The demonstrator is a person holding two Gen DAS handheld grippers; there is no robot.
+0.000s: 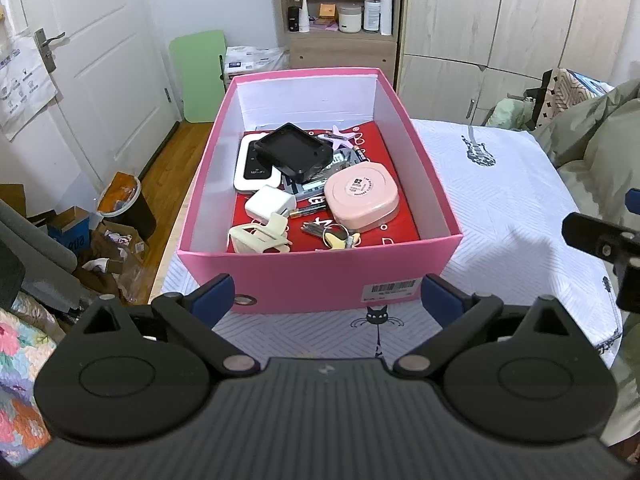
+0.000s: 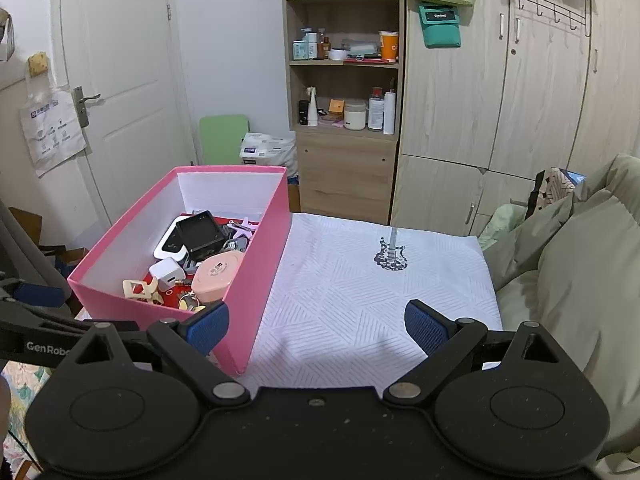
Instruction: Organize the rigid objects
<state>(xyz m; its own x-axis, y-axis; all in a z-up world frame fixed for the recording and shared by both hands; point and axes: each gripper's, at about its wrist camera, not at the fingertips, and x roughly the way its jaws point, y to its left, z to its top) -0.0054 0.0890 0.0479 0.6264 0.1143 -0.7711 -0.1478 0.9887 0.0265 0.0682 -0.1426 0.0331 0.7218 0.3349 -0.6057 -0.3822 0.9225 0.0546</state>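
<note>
A pink box point(image 1: 320, 276) stands on the white bedspread point(image 1: 500, 184). Inside lie a black case point(image 1: 294, 152), a white Wi-Fi device point(image 1: 250, 176), a white charger point(image 1: 269, 204), a pink round-cornered case point(image 1: 362, 196), a cream hair clip point(image 1: 260, 236), keys point(image 1: 332, 234) and small batteries. My left gripper point(image 1: 326, 298) is open and empty just in front of the box's near wall. My right gripper point(image 2: 316, 328) is open and empty over the bedspread point(image 2: 360, 300), right of the box point(image 2: 260, 280). The same items show in the box in the right wrist view.
A green duvet point(image 2: 580, 260) is heaped at the right of the bed. A wooden shelf point(image 2: 344, 120) with bottles and a wardrobe point(image 2: 500, 100) stand behind. A white door point(image 1: 80, 60), a bin and cardboard clutter point(image 1: 120, 208) are on the floor at left.
</note>
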